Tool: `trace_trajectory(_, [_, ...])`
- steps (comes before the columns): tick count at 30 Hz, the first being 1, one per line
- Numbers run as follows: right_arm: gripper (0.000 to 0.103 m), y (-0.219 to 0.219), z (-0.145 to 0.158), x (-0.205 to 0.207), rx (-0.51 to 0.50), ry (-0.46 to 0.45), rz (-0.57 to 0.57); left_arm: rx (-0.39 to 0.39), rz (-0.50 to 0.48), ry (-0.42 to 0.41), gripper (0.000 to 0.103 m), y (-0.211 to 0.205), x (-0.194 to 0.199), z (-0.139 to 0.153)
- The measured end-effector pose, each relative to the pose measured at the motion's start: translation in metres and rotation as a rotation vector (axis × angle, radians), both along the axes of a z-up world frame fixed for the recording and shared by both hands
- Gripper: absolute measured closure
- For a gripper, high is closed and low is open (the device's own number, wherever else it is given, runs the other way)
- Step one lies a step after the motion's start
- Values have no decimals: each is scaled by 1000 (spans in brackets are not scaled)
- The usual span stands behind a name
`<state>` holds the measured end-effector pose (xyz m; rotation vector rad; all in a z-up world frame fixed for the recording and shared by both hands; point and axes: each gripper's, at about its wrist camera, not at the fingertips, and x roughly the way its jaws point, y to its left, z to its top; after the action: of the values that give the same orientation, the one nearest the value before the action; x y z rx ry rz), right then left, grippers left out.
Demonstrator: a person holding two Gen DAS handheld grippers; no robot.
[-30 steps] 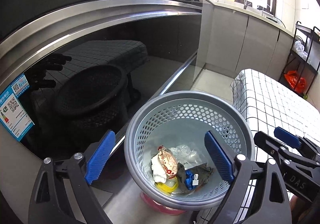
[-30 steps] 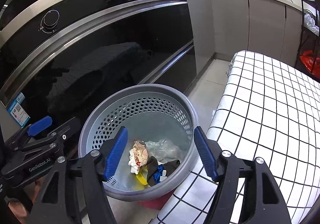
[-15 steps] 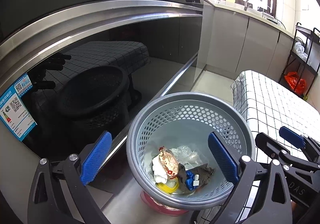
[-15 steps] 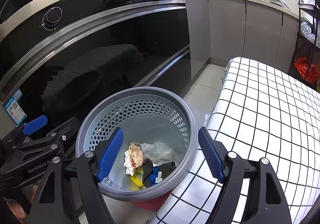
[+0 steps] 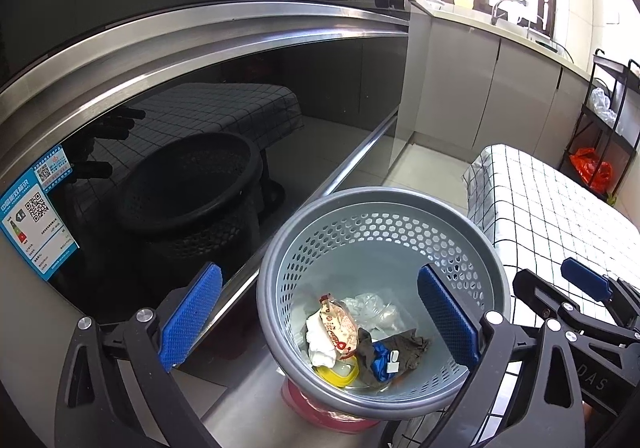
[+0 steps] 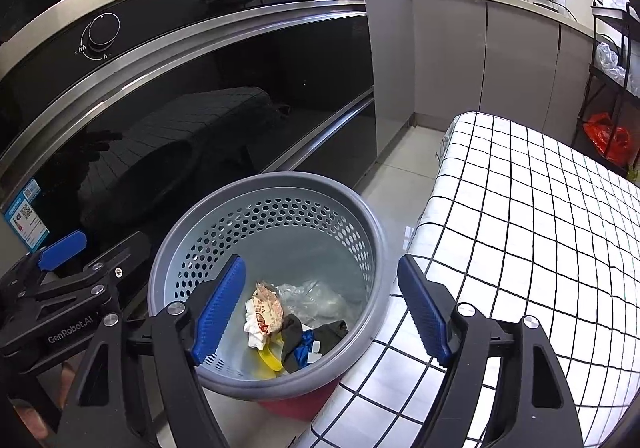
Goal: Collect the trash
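Above grey basket [image 5: 384, 208], both tools apart, empty (blue energy label [image 5: 34, 220] legible left view only)

the round grey perforated plastic basket [image 6: 276, 216] stands open at the top, its mouth unblocked. it is hemmed in: the glossy black oven front with steel trim [image 6: 224, 100] close on one side, the white table with black grid cloth [image 6: 532, 216] touching its rim on the other. pale floor tiles [image 6: 400, 176] beyond lie free.
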<state>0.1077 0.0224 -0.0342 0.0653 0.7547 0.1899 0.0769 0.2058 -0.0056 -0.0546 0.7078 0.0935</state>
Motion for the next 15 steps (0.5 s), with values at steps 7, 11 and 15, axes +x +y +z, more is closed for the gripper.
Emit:
trace_trajectory(7, [28, 1, 0, -1, -4, -2, -1, 13, 3, 1, 7, -2, 0, 0])
trace_trajectory(11, [28, 2, 0, -1, -7, 1, -1, 14, 1, 3, 7, -2, 0, -1])
trace_trajectory(15, [28, 2, -1, -1, -8, 2, -1, 15, 10, 3, 7, -1, 0, -1])
